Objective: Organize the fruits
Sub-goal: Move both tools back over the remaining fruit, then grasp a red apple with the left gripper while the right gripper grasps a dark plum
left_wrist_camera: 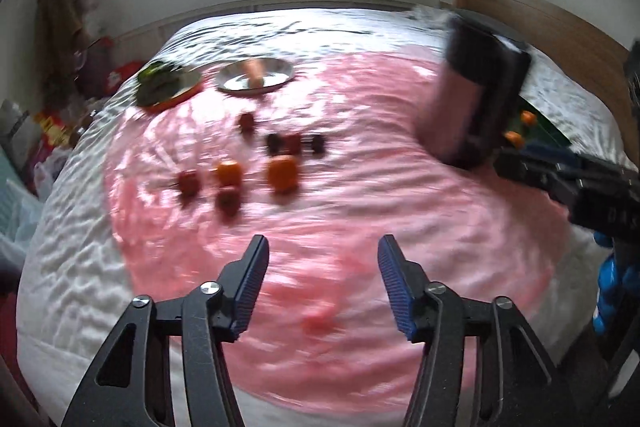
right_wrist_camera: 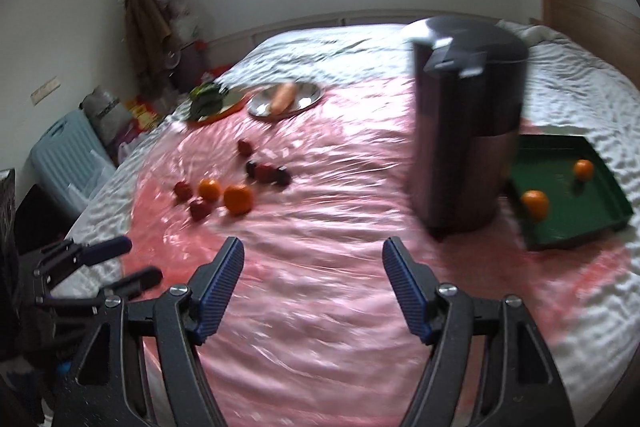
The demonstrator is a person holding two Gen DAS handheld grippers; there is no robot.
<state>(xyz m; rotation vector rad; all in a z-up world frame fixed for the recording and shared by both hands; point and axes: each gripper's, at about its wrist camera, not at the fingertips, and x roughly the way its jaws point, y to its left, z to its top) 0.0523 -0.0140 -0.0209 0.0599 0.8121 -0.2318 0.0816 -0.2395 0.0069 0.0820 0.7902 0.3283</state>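
loose fruits [right_wrist_camera: 236, 183] lie left of the bin [right_wrist_camera: 466, 131] (tray [right_wrist_camera: 592, 227] on its right).

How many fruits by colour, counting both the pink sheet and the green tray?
Orange fruits: 4, with two on the pink sheet at and, and two in the green tray at and.
Red or dark small fruits: about 6, blurred, e.g..
Total: about 10

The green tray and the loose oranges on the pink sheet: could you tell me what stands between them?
The tall dark bin stands between the green tray and the loose oranges, clearest in the right wrist view.
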